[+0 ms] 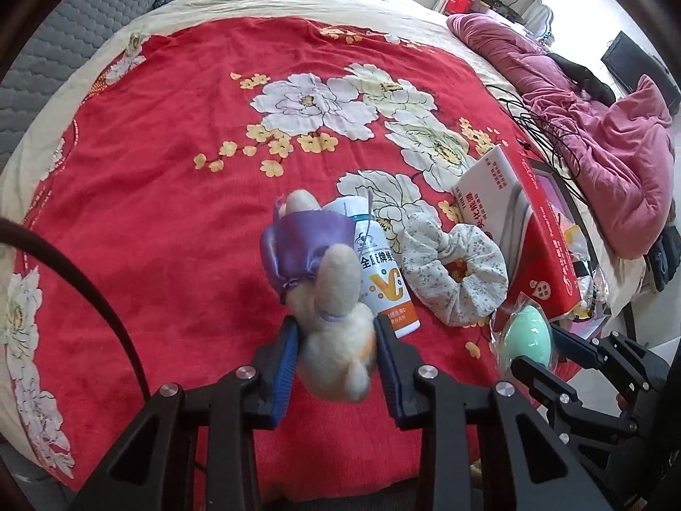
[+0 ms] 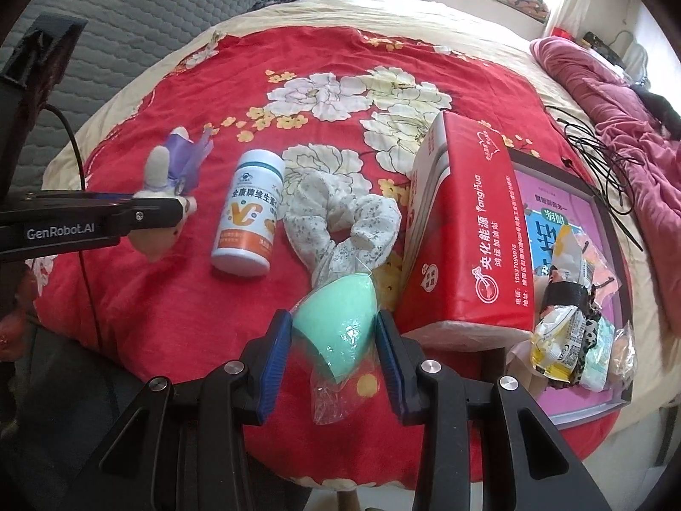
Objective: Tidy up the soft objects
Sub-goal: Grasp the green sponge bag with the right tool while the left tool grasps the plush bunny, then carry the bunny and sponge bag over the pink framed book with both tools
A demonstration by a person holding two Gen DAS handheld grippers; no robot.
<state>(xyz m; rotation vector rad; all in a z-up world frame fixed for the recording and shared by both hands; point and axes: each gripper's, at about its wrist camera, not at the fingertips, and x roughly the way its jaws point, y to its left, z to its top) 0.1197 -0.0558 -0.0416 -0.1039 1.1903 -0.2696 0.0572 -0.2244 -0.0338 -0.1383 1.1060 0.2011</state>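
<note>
Left gripper (image 1: pixel 334 351): jaws closed on the plush rabbit (image 1: pixel 330 298), the blue pads pressing its pale body from both sides. The toy's purple satin dress and long ears point away from the camera, and in the right wrist view it hangs clear of the red floral bedspread (image 2: pixel 140 311).

Right gripper (image 2: pixel 334 353): jaws closed on the green sponge (image 2: pixel 336 332), an egg-shaped piece inside a clear plastic wrapper whose loose end hangs below the pads.

Remaining on the bed: the floral scrunchie (image 2: pixel 340 221), lying between the white vitamin bottle (image 2: pixel 249 213) and the red tissue pack (image 2: pixel 464 234). Beyond the pack stands a shallow tray (image 2: pixel 596 409) holding wrapped items; its contents cannot be identified with certainty from here.

Handling assessment: both held items appear light and compressible, so a firm squeeze should do no harm. The rabbit is best gripped at the body, as now; the satin dress looks slippery and the ears would flop. The sponge's wrapper is probably slick, so the hold should stay across the widest part of the sponge, not on loose film. The scrunchie is limp and would be best pinched across one gathered side of its ring.
</note>
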